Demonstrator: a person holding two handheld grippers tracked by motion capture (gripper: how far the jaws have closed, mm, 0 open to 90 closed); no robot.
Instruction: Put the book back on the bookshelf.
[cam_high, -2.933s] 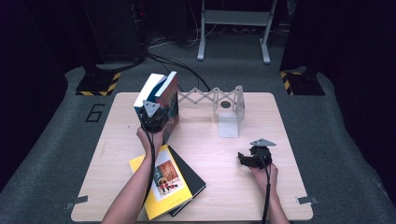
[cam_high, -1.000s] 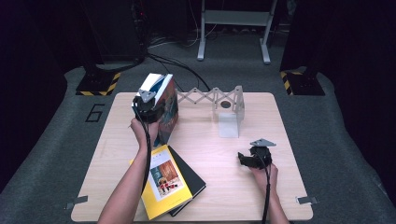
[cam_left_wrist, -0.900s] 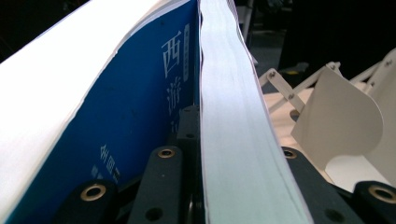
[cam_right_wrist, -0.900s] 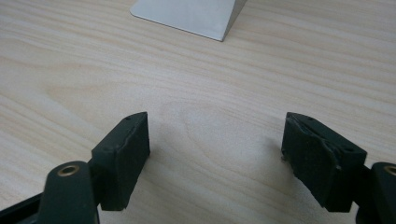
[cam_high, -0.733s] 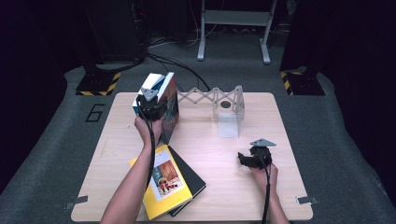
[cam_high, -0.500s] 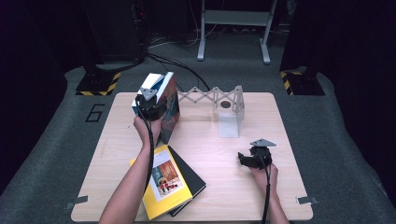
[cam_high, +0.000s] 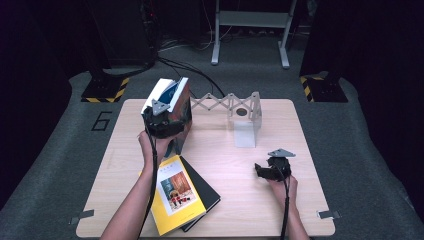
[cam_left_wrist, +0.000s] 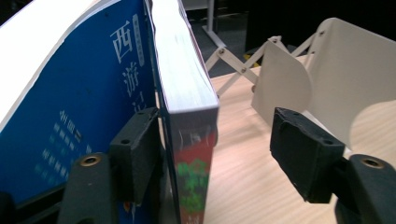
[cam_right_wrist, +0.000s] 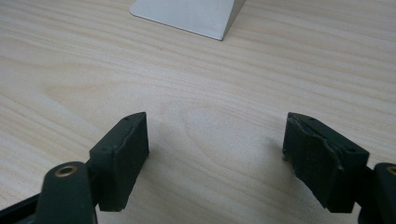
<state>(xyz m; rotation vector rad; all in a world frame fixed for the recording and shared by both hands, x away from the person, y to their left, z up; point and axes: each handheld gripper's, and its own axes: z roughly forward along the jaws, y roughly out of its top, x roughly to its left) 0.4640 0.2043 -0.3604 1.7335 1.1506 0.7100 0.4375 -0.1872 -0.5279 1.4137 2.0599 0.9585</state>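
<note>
The left tool (cam_left_wrist: 210, 154), jaws wide, straddles an upright book (cam_left_wrist: 191, 116) beside the blue book (cam_left_wrist: 79, 116). The white expanding bookend (cam_high: 235, 107) stands just right. The right tool (cam_right_wrist: 215, 158) rests wide open on the table (cam_right_wrist: 196, 70).

left tool (cam_left_wrist: 212, 154): black padded jaws, brass screws | right tool (cam_right_wrist: 217, 158): same, grey plate

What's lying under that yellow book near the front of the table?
A black book lies under the yellow book, its right edge and corner poking out. The rest of its cover is hidden, so any title cannot be seen.
</note>
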